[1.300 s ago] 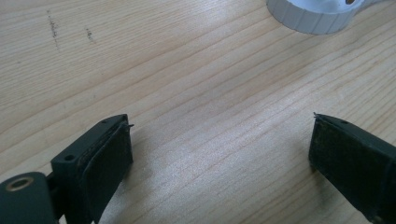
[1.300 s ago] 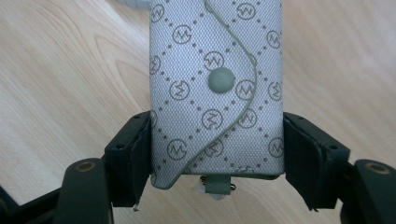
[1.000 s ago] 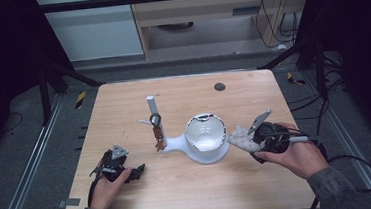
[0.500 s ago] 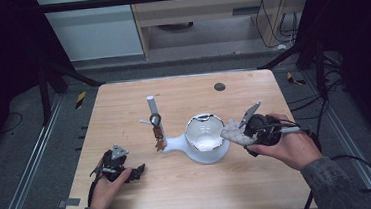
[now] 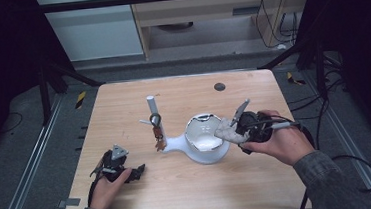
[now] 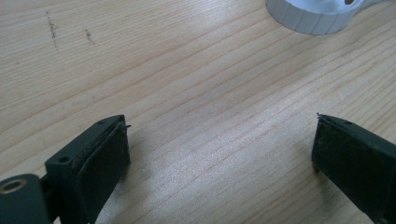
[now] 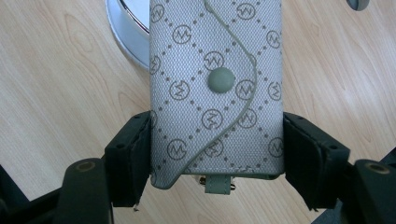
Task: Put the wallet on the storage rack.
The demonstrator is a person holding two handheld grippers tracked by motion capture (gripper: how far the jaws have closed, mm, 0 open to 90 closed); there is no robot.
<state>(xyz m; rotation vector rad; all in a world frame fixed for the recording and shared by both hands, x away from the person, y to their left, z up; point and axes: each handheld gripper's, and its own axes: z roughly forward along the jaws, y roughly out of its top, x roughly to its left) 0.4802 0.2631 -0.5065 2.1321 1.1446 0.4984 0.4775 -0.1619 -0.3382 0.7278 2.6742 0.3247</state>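
right hand-held gripper (image 5: 231,130) | carried grey pouch (image 5: 225,130) left | now at white bowl's (image 5: 206,150) rim

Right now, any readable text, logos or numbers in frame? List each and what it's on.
"M" inside a circle: a repeated monogram on the grey key pouch clamped in the right gripper; it could equally be a "W", depending on which way up it is.
No other words or numbers are readable on the white dish stand, the table or the left gripper.

Grey sleeves; black tool (image 5: 128,173) with grey three-cornered plate, black tool (image 5: 240,133) with trailing cable
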